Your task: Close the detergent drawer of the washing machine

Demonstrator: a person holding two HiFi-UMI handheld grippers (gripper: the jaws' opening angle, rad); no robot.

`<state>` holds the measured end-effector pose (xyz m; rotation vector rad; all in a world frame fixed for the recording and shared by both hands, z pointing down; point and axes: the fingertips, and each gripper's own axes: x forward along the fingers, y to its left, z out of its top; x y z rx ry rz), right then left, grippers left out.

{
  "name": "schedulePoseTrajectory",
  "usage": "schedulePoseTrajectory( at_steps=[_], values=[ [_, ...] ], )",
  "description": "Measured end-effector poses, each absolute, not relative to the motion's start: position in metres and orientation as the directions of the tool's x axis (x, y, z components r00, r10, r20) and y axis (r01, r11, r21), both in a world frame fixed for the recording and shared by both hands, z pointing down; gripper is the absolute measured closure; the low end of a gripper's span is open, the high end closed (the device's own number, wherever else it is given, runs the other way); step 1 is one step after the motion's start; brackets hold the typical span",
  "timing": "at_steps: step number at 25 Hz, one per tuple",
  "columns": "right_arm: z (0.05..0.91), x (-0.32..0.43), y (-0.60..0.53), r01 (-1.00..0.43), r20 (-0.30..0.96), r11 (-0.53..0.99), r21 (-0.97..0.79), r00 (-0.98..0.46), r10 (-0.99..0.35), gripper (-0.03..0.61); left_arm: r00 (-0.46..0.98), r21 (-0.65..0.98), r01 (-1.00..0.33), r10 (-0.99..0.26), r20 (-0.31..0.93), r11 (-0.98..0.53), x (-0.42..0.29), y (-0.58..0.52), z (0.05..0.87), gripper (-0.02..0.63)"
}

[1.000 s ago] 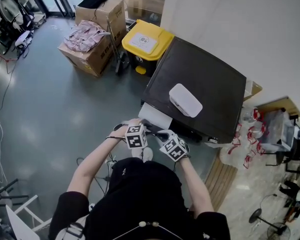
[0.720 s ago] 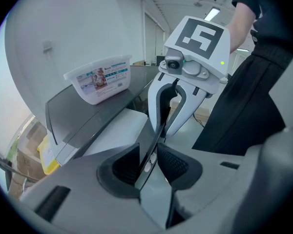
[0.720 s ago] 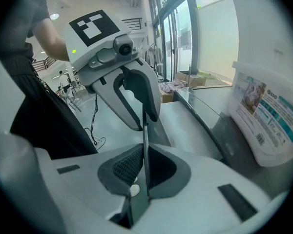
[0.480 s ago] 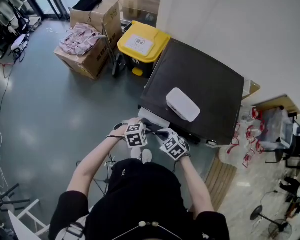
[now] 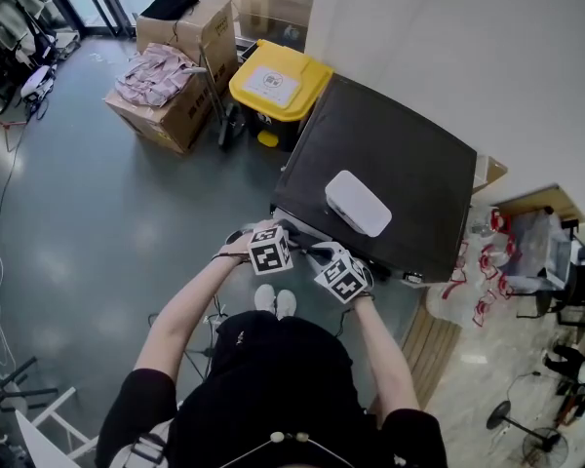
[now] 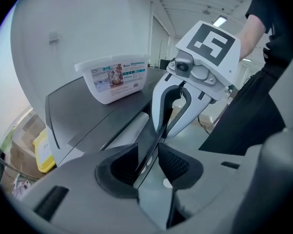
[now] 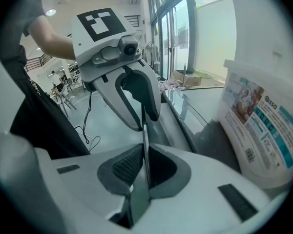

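Observation:
The dark washing machine (image 5: 400, 154) stands against the wall, its detergent drawer (image 5: 298, 228) showing only a thin white sliver at the front left corner. Both grippers straddle the drawer's thin dark front panel (image 6: 149, 130) edge-on, facing each other. My left gripper (image 6: 147, 152) has the panel between its jaws, which are opening; a gap shows beside the ribbed pad. My right gripper (image 7: 144, 162) is shut on the same panel (image 7: 145, 140). In the head view, the left gripper (image 5: 285, 245) and the right gripper (image 5: 324, 261) sit side by side at the machine's front.
A white labelled tub (image 5: 358, 203) sits on the machine's top near the front. A yellow-lidded bin (image 5: 278, 81) stands just left of the machine, with cardboard boxes of cloth (image 5: 171, 86) beyond. Cables lie on the grey floor (image 5: 97, 232) by the person's feet.
Both grippers have moved toward the machine with the drawer front, and the white drawer body has slid almost fully in.

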<state>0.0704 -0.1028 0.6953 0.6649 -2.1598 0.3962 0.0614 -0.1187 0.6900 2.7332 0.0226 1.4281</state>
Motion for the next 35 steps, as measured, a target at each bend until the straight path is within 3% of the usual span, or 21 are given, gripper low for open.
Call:
schedulePoseTrajectory(
  at_steps=[18, 27, 35],
  values=[
    [0.697, 0.079, -0.119, -0.601, 0.8, 0.799, -0.018, -0.488, -0.349, 0.532, 0.569, 0.016, -0.043, -0.011, 0.822, -0.999, 0.069, -0.134, 0.69, 0.497],
    [0.697, 0.08, -0.12, -0.608, 0.799, 0.793, 0.046, -0.454, -0.395, 0.523, 0.585, 0.026, -0.109, -0.043, 0.81, -0.994, 0.068, -0.142, 0.693, 0.451],
    [0.697, 0.081, -0.122, -0.61, 0.79, 0.784, 0.116, -0.421, -0.445, 0.512, 0.592, -0.049, -0.126, -0.115, 0.798, -0.991, 0.069, -0.142, 0.689, 0.449]
  ],
)
